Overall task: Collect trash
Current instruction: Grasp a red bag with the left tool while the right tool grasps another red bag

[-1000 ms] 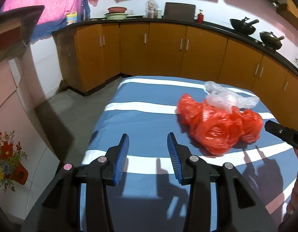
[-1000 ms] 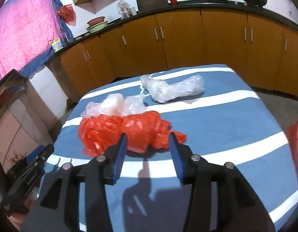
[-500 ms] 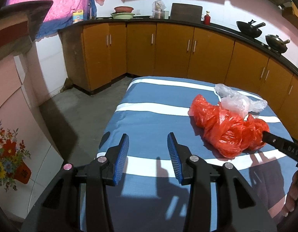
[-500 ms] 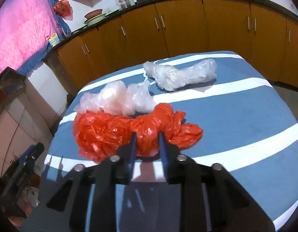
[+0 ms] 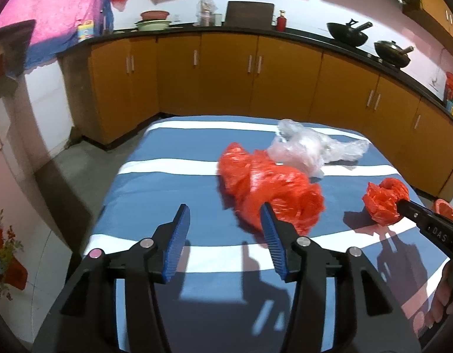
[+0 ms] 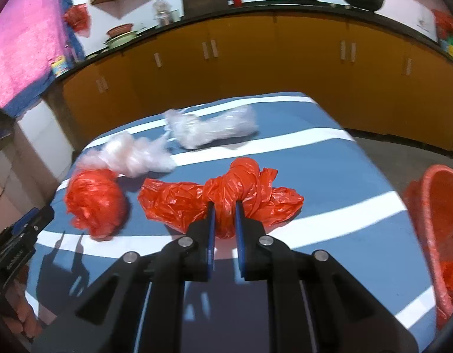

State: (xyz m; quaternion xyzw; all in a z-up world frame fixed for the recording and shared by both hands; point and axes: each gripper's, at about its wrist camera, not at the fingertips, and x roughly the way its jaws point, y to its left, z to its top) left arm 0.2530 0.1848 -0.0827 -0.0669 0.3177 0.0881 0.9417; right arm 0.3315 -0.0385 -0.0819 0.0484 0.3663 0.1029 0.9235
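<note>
My right gripper (image 6: 225, 209) is shut on a crumpled red plastic bag (image 6: 244, 191) and holds it above the blue striped table (image 6: 329, 182). In the left wrist view the same bag (image 5: 385, 203) hangs at the right gripper's tip. A second red bag (image 6: 94, 203) lies at the table's left, also in the left wrist view (image 5: 270, 188). Two clear plastic bags (image 6: 132, 156) (image 6: 214, 126) lie behind. My left gripper (image 5: 223, 220) is open and empty, near the second red bag.
A red basket (image 6: 432, 223) with red plastic in it stands to the right of the table. Orange kitchen cabinets (image 5: 255, 79) run behind the table. Bare floor lies to the left (image 5: 79, 158).
My right gripper closed on one red bag and pulled it right, away from the other red bag. My left gripper shifted right, closer to the remaining red bag.
</note>
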